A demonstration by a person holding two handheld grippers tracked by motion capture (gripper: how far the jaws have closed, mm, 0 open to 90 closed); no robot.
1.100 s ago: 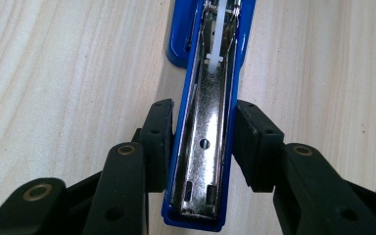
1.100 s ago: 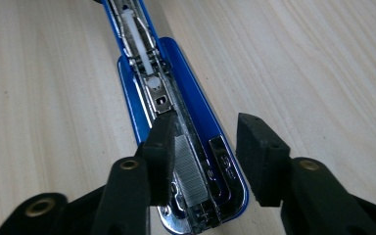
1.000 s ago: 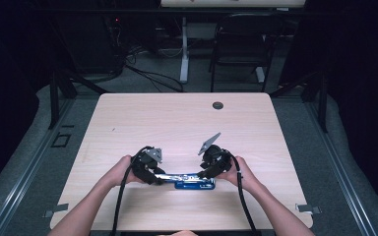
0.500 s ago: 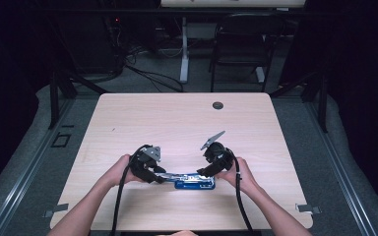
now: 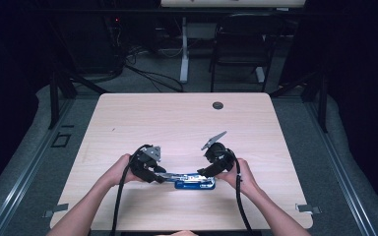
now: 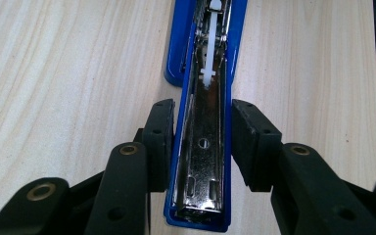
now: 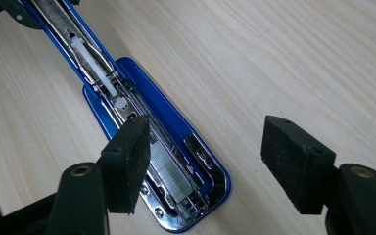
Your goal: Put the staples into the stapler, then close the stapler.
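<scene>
A blue stapler lies opened out flat near the table's front edge. My left gripper is shut on its left arm, the pads pressing the blue sides around the chrome channel. My right gripper hovers over the other end with its jaws wide apart; they have just been opening. In the right gripper view the stapler's staple magazine lies below the right gripper. One pad hangs over the strip of staples and the other stands clear over bare wood.
The light wooden table has a black round grommet at its far edge. Beyond it stand a chair and table legs with cables on the floor. Both forearms come in over the front edge.
</scene>
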